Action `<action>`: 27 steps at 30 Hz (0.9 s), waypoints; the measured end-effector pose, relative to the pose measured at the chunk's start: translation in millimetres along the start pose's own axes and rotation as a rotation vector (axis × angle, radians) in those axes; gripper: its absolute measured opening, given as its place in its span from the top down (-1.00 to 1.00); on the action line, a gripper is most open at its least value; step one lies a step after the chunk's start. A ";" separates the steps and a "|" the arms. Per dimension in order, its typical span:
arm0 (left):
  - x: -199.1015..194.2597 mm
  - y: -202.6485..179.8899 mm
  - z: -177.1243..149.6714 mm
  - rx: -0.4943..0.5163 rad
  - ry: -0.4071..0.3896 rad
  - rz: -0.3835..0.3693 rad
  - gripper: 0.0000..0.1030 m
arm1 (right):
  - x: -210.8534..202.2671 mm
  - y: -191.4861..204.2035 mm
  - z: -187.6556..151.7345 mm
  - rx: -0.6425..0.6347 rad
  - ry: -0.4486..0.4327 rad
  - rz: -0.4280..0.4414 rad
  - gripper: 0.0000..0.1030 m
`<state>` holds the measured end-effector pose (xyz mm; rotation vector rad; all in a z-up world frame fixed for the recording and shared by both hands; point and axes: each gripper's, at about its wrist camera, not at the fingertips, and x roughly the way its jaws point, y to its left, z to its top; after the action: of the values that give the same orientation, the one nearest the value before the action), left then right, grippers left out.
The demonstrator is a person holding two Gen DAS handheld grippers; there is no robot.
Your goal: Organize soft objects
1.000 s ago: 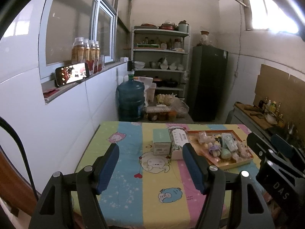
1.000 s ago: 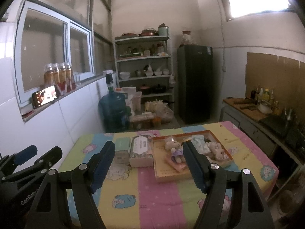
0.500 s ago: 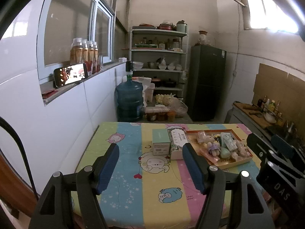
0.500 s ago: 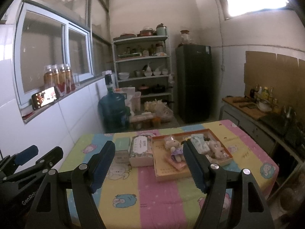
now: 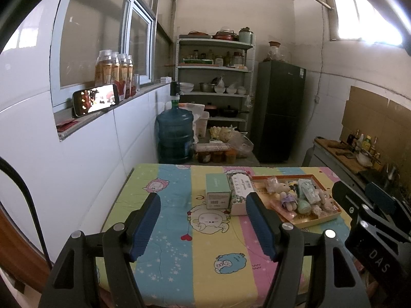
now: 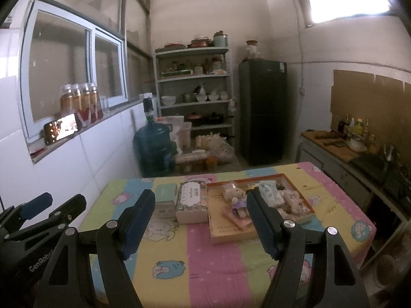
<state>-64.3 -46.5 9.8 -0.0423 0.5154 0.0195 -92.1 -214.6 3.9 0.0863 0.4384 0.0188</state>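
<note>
Left wrist view shows a table (image 5: 164,233) under a striped cartoon cloth, with everything gathered toward its far right part; the largest thing on it is a shallow tray (image 5: 316,219), orange-rimmed, and the soft things all lie inside it; beside the tray's left edge stands a floral box (image 5: 240,192), and touching that on the left a smaller green box (image 5: 217,191). In the tray, a small plush bear (image 5: 285,196) in a purple dress lies toward the left, a pale packet (image 5: 308,191) sits behind the middle, a light plush rabbit (image 5: 326,201) lies at the right end, and a flat pink pouch (image 5: 283,209) shows under the bear; smaller items between them are too small to tell.

Both tools hang above the near half of the table, well short of the tray; the left gripper (image 5: 203,220) has its jaws wide apart with nothing between them, and the right gripper (image 6: 200,220) likewise stands spread and empty.

Soft things heaped in 1 tray would fit either a pile waiting to be sorted or a finished tidy; the scene does not settle which. If a toy is to be lifted, I judge it best to pinch the body rather than a limb, squeezing gently since plush gives, and to come straight down so the neighbours are not dragged.
</note>
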 end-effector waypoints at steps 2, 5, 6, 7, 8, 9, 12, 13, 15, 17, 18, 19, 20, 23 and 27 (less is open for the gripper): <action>0.0 0.3 0.2 0.000 0.000 0.000 -0.34 | 0.1 0.2 0.1 -0.001 0.000 0.001 -0.46; 0.0 0.6 0.4 0.000 0.000 -0.001 -0.34 | 0.1 0.3 0.0 -0.001 0.000 0.001 -0.46; -0.1 0.4 0.4 0.000 -0.001 -0.001 -0.34 | 0.0 0.1 0.2 -0.001 0.000 0.001 -0.46; -0.1 0.2 0.3 0.001 -0.002 0.000 -0.34 | 0.0 0.1 0.2 -0.001 0.000 0.000 -0.46; 0.0 0.2 0.3 0.001 -0.002 0.001 -0.34 | 0.1 0.1 0.2 -0.001 -0.001 0.000 -0.46; 0.0 0.4 0.4 0.001 -0.001 0.000 -0.34 | 0.4 0.3 0.2 0.000 0.000 0.001 -0.46; -0.1 0.3 0.3 0.001 -0.001 0.000 -0.34 | 1.1 0.3 0.8 0.000 -0.001 0.000 -0.46; 0.0 0.2 0.3 0.001 -0.001 0.000 -0.34 | 1.3 0.6 0.8 0.002 -0.002 -0.001 -0.46; 0.1 -0.1 0.1 0.001 -0.001 0.000 -0.34 | 1.7 1.5 0.7 0.003 -0.003 -0.001 -0.46; 0.0 0.3 0.7 0.001 -0.001 0.001 -0.34 | 2.0 0.9 0.7 0.003 -0.003 0.000 -0.46; 0.1 0.3 0.7 0.001 -0.001 0.001 -0.34 | 2.1 1.3 0.7 0.003 -0.003 -0.001 -0.46; 0.1 0.2 0.6 0.001 0.000 0.000 -0.34 | 2.1 1.2 0.7 0.003 -0.003 -0.001 -0.46; 0.2 0.2 0.5 0.001 0.000 0.000 -0.34 | 2.2 1.1 0.7 0.003 -0.003 0.000 -0.46; 0.6 1.1 1.1 0.000 0.001 -0.001 -0.34 | 2.1 0.8 0.6 0.003 -0.001 0.000 -0.46; 1.2 2.2 1.9 0.001 -0.001 0.003 -0.34 | 1.8 0.5 0.6 0.003 -0.002 0.000 -0.46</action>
<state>-62.5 -44.2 10.8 -0.0404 0.5144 0.0217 -90.2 -214.1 3.7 0.0894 0.4363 0.0184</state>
